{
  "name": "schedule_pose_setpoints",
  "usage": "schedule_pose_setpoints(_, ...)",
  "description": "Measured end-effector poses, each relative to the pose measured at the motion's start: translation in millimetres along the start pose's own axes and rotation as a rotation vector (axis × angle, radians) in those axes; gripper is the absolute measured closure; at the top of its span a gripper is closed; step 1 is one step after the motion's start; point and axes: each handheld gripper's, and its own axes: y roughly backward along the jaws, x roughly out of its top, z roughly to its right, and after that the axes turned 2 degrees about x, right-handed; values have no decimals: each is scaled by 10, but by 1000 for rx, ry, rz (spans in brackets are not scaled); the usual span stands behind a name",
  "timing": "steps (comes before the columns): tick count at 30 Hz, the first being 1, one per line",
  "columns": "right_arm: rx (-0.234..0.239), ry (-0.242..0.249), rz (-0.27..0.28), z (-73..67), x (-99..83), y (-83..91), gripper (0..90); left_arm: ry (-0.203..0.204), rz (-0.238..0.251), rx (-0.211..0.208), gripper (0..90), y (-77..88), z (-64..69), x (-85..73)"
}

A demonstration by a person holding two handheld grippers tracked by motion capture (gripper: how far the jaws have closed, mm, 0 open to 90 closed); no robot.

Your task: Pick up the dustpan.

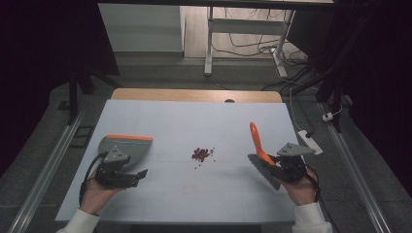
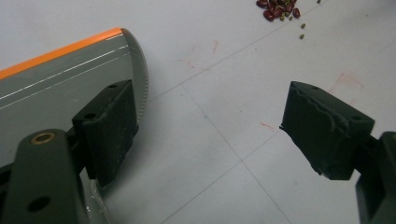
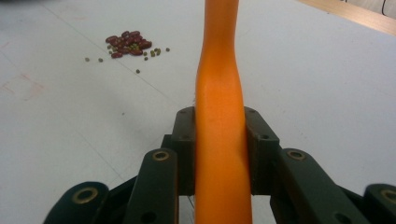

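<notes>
1. Grey flooring surrounds the work spot, with dark curtains at both sides and a white-legged desk [image 1: 243, 34] over a tangle of cables at the back.
2. Pale, matte sheeting covers the table [image 1: 194, 121], faintly lined and smudged with red marks; a strip of bare wood shows along its far edge.
3. Smooth grey plastic forms the dustpan [image 1: 127, 147] — flat, rounded at the corner, with an orange lip — lying at the left, just beside the left gripper [image 1: 140, 174], whose jaws stand wide apart with nothing between them.
4. Glossy and curved, the orange-handled brush [image 1: 258, 148] is clamped by its handle in the right gripper [image 1: 281, 167], dark bristles low over the table.
5. Small dark-red beans [image 1: 200, 154] with a few green ones sit mid-table — between both tools.
</notes>
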Motion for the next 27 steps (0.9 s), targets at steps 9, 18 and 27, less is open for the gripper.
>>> schedule_pose_setpoints(9,6,-6,13,15,2,34,699,0,8,24,188,106,35,135)
schedule_pose_setpoints(18,4,2,-4,-5,3,2,699,45,-9,44,207,251,36,159)
schedule_pose_setpoints(27,8,12,3,-24,21,17,699,124,-73,78,200,360,-97,101)
